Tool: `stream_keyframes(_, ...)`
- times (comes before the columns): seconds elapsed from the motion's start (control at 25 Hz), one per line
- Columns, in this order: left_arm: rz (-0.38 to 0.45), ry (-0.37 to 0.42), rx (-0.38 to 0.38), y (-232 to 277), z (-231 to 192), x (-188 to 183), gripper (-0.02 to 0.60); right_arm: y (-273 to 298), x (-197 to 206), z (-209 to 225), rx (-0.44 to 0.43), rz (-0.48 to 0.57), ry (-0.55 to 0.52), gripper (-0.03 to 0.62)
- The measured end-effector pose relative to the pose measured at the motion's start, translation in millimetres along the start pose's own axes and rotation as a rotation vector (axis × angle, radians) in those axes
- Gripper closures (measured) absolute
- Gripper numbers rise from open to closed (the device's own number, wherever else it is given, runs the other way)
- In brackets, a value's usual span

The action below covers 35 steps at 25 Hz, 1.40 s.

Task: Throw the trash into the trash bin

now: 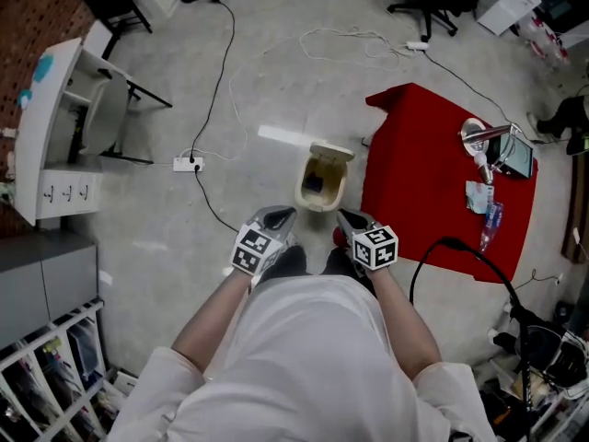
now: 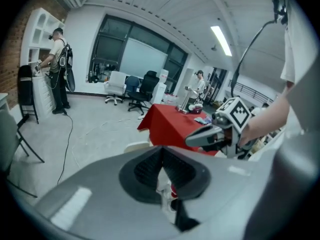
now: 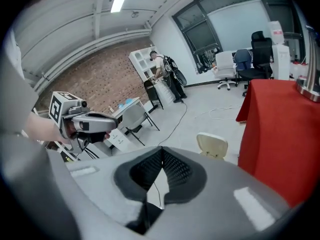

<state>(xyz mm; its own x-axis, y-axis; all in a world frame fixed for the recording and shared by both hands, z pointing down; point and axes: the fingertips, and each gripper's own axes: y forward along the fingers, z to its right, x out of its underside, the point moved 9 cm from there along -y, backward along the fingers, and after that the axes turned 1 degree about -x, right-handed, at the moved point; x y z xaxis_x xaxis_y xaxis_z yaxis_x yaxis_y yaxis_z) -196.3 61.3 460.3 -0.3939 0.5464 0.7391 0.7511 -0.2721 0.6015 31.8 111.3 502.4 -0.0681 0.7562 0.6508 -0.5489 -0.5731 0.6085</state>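
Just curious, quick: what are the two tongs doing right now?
Left tongs: closed; a white-and-red bit shows in the gap below the tips, held or not unclear.
Right tongs: closed, empty.

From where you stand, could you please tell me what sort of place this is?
Most likely an open office or lab workspace: wheeled office chairs, a power strip and cable on the bare floor, and a red-draped table holding equipment.
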Motion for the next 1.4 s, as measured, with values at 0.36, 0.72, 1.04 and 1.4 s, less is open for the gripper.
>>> stream_keyframes(0.36,0.072,0.014,0.058,5,28,-22,0.577,-38,-5,8,0.031,0.08,0.006,0.594)
stream_keyframes(0.72,0.061,0.075,0.053,62,90,-53,0.577,-113,12,82,0.134,0.119,0.059,0.509)
stream_keyframes(1.04,0.03,0.099,0.091,119,142,-71,0.577,-211,41,182,0.362,0.164,0.124,0.471)
stream_keyframes(1.4,-0.042,0.125,0.123,181,189,-86,0.577,-321,83,287,0.636,0.181,0.207,0.428)
